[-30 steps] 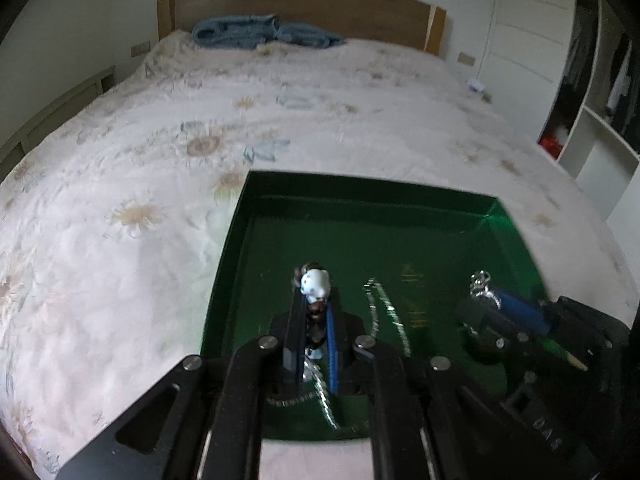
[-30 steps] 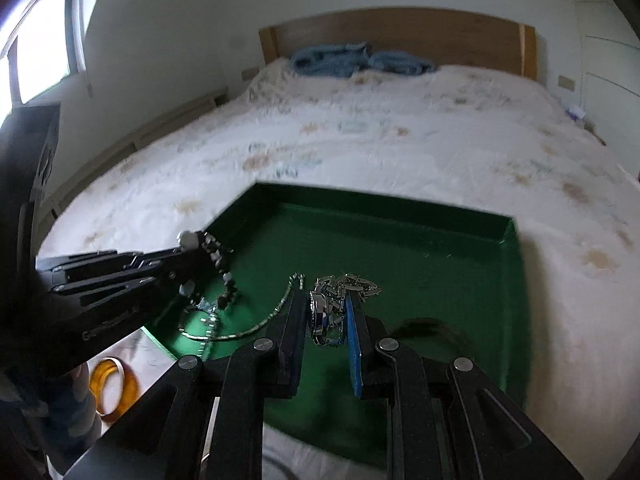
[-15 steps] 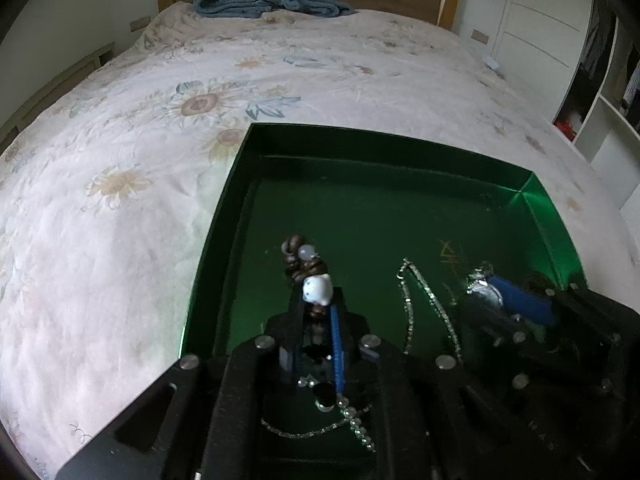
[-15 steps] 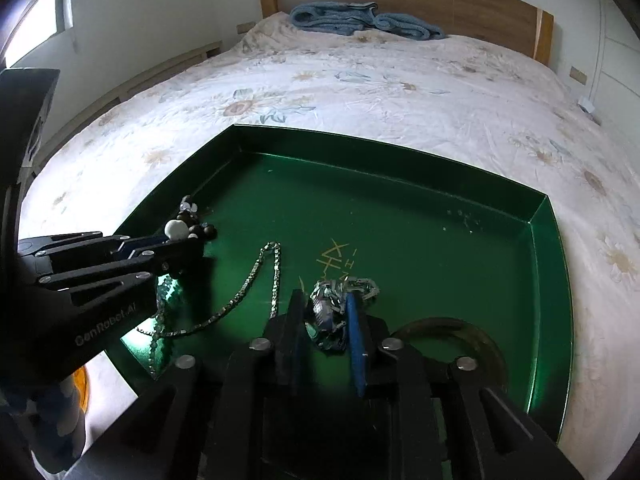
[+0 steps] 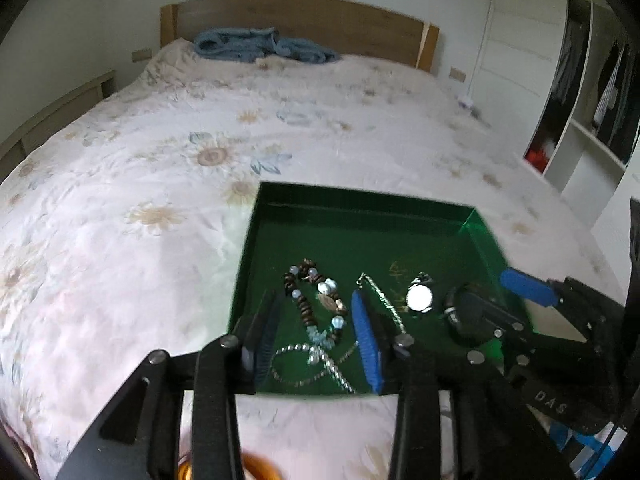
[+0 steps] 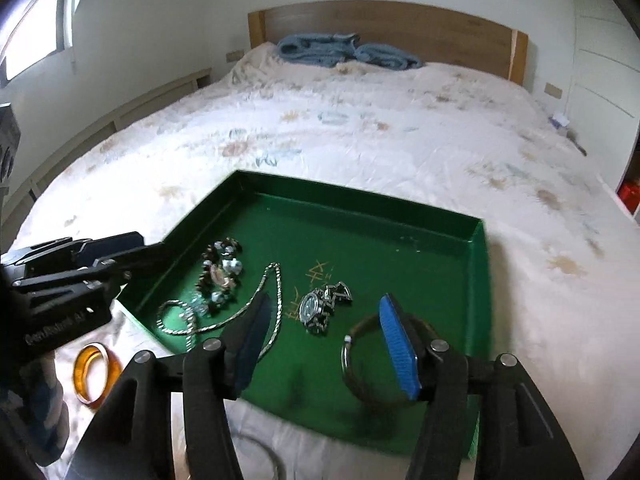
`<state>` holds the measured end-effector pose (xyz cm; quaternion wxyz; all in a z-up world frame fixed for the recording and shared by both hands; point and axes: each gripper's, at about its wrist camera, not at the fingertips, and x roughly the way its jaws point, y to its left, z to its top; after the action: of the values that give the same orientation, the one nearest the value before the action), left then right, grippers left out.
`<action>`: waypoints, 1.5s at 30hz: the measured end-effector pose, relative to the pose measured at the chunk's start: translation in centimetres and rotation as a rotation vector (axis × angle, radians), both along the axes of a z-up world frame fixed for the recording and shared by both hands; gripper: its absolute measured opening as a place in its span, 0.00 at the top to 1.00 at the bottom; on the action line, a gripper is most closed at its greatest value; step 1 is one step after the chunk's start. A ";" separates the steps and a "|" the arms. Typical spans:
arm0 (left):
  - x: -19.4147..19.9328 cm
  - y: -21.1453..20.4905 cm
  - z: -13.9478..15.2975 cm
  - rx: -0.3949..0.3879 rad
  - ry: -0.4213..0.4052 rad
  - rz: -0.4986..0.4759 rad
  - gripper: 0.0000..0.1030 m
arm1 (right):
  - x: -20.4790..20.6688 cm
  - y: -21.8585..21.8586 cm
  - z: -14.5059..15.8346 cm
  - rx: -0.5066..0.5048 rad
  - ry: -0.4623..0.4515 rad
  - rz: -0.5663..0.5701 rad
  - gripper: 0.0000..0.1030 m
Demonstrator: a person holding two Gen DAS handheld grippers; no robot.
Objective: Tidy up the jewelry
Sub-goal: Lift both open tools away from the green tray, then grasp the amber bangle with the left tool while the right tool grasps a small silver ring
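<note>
Green tray: a shallow green metal tray (image 6: 478, 264) sits on my bed's floral quilt (image 6: 400, 140), near the foot end; all the jewelry I name below lies on its floor unless I say otherwise.
Orange bangle: an amber bangle (image 6: 96, 372) lies on the quilt just outside the tray's left corner, below my left gripper as the right wrist camera sees it.
Left gripper: my left gripper (image 5: 316, 338) hovers over the near left part of the tray, its jaws opening; the beads lie on the tray floor between the pads as I look down, but neither pad presses on them.
Beaded bracelet: a bracelet of brown and pale blue beads (image 6: 220, 272) rests in a loose heap at the left of the tray, free of my fingers.
Silver chain: a silver chain necklace (image 6: 272, 292) runs from beside the beads toward the near edge and loops there, partly crossing under the bead strand.
Scratches: gold-coloured scratch marks (image 6: 316, 272) show on the tray floor, just behind the watch.
Watch: a metal-band wristwatch (image 6: 316, 306) lies near the middle of the tray, face up, apart from the chain.
Right gripper: my right gripper (image 6: 324, 340) hangs over the near middle of the tray, jaws opening and already wide; nothing is pinched between the blue pads.
Dark bangle: a dark ring-shaped bangle (image 6: 360, 364) lies flat at the near right, partly behind my right-hand pad.
Far end: blue towels (image 6: 344, 50) lie against the wooden headboard (image 6: 440, 28).
</note>
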<state>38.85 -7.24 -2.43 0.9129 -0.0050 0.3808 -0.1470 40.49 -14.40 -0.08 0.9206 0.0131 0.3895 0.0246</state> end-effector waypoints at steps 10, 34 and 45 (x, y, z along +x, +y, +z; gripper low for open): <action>-7.5 2.9 2.9 0.000 -0.057 0.002 0.66 | -9.2 -0.4 2.9 0.031 -0.036 0.006 0.45; -22.0 9.9 3.0 0.030 -0.082 0.069 0.64 | -25.5 -0.5 3.4 -0.022 -0.048 0.004 0.44; -26.1 11.3 1.5 0.025 -0.069 0.070 0.64 | -28.4 -1.0 2.4 0.017 -0.051 0.014 0.44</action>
<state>12.76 4.10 -0.95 0.9300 -0.0018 0.3506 -0.1102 12.10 -15.42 2.32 0.9299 0.0176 0.3659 0.0346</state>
